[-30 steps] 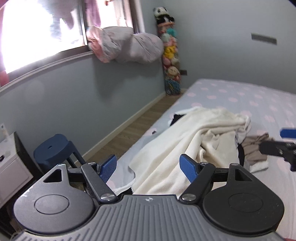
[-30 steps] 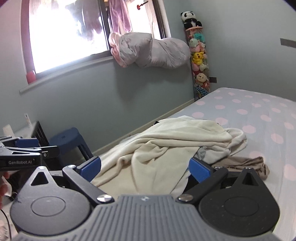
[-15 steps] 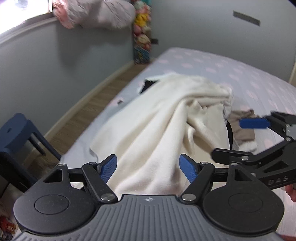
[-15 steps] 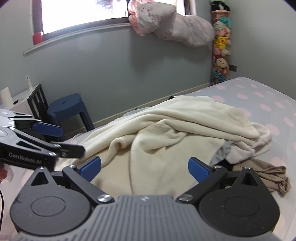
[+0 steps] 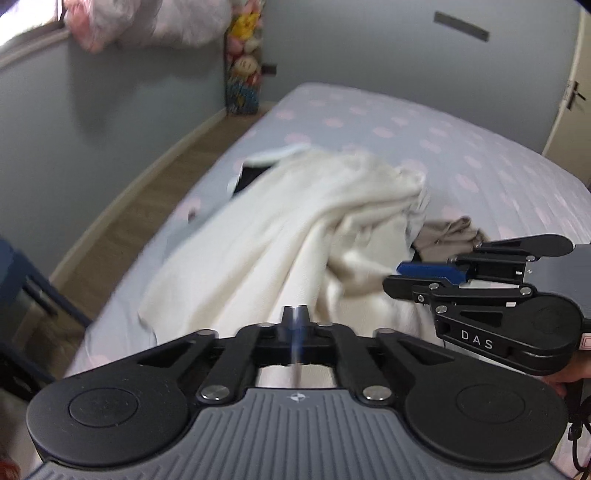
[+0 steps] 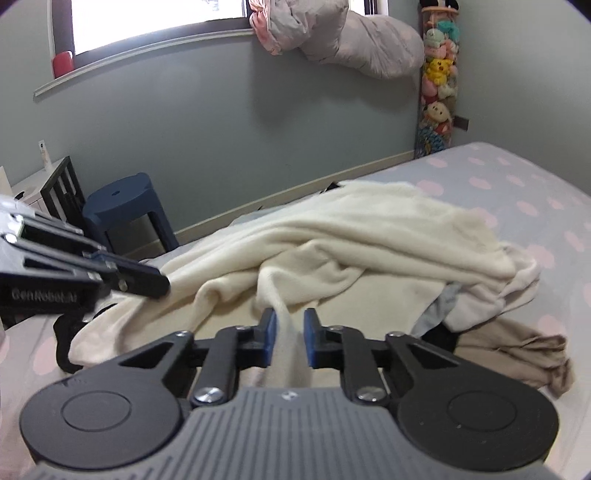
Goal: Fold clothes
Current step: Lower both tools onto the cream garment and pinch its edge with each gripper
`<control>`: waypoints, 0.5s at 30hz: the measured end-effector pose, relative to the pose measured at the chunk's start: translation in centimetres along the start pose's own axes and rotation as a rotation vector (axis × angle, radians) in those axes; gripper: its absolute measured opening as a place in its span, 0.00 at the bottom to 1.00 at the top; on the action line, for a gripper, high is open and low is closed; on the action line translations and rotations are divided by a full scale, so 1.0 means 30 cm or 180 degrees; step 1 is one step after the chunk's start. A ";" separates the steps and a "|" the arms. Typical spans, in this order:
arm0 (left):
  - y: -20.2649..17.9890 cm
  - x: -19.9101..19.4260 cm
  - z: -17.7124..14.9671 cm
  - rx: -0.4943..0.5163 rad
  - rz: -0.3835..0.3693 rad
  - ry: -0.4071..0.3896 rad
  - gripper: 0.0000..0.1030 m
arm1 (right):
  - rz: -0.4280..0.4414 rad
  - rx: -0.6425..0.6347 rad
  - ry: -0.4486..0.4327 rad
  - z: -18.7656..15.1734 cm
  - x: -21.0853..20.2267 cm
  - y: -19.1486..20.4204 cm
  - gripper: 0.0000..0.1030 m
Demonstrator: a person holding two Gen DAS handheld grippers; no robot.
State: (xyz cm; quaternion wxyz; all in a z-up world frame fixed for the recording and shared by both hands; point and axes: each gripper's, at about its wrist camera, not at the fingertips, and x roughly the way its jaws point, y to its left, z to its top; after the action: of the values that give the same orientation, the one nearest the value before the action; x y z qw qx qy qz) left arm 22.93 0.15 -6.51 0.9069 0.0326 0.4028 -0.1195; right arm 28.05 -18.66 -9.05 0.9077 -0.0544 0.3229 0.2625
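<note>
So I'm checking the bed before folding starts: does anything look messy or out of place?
Yes. The cream garment lies crumpled in a heap near the bed's edge, with a tan garment bunched beside it and dark fabric poking out underneath. Nothing is laid flat yet.

A home bedroom: a bed (image 6: pixel 535 192) with a pink-dotted sheet ahead of the gripper, stuffed toys (image 6: pixel 437 79) stacked in the far corner, a window (image 6: pixel 147 18) above.
</note>
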 end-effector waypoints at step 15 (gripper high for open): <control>-0.092 -0.119 0.054 0.0292 0.0163 -0.0109 0.26 | 0.0048 -0.0046 -0.0295 0.026 -0.233 -0.026 0.55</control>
State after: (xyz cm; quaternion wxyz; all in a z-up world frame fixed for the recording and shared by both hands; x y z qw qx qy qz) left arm 21.13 -2.08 -2.69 0.9139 0.0824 0.3803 -0.1152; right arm 24.30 -22.20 -4.20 0.9192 -0.0464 0.2790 0.2739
